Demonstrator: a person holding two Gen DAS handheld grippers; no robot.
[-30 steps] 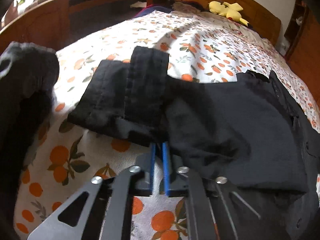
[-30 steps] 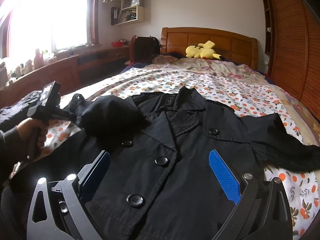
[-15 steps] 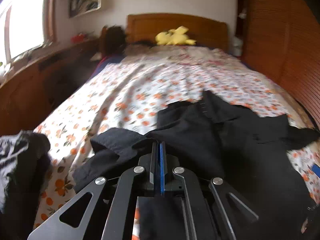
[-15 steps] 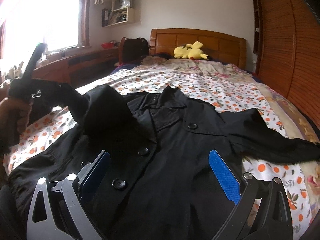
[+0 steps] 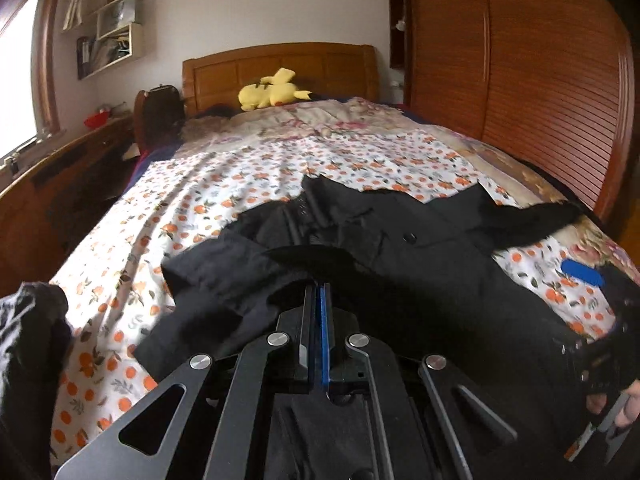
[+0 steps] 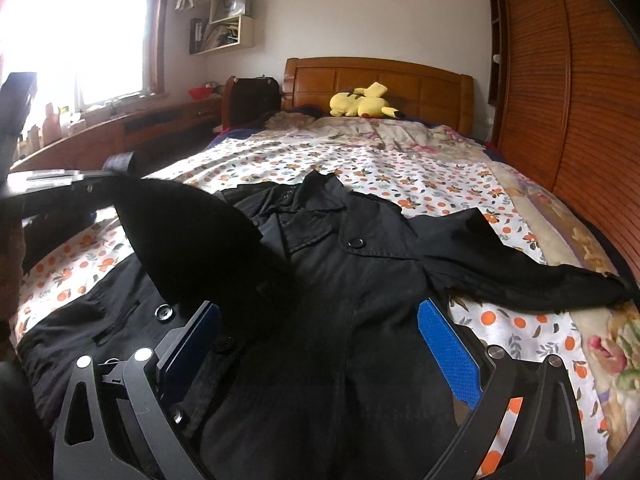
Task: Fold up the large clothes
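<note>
The black coat [image 6: 360, 280] lies flat on the bed [image 6: 400, 160], filling the middle and bottom of the frame. Its collar points up toward the headboard and its long side runs from top to bottom. The left gripper [image 5: 317, 292] is pinched tight on the coat's sleeve [image 6: 192, 232], lifted at the left of the frame. The right gripper [image 6: 320, 320] is wide open over the coat's middle, holding nothing.

The black coat's [image 6: 360, 300] hem runs off the right wrist view's bottom edge.
</note>
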